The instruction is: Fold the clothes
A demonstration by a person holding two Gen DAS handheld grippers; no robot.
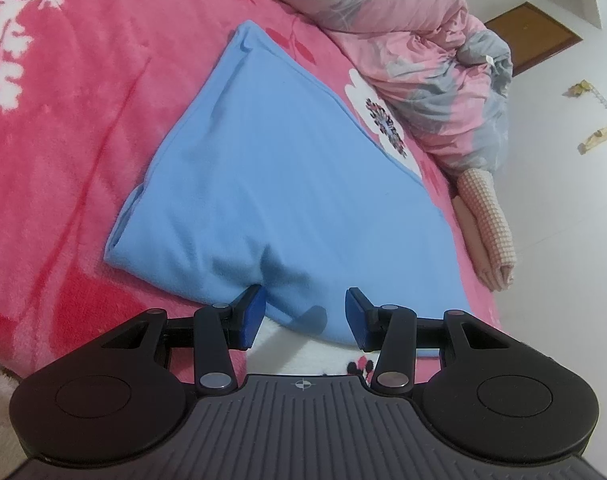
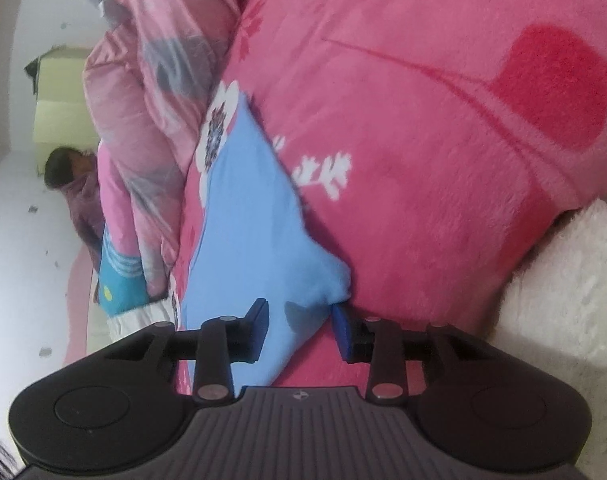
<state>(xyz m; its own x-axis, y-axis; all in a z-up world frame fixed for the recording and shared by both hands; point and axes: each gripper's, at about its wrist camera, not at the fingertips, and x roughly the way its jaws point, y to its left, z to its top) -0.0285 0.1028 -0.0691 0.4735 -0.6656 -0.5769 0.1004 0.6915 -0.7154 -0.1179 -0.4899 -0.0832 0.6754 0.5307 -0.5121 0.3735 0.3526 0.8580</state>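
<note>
Basically, we read no writing; both our left tongs [image 1: 305, 318] and right tongs [image 2: 301, 330] gape apart over the folded blue cloth [image 1: 271, 184] on the pink blanket [image 1: 63, 128].

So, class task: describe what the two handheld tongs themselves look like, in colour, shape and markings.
Both the left tongs and the right tongs look alike: two blue fingertip pads on black linkage bars with silver rivets, two rounded black lobes with circular discs, and a grey ribbed centre plate bearing a small crosshair mark. No cables or sleeves show.
</note>
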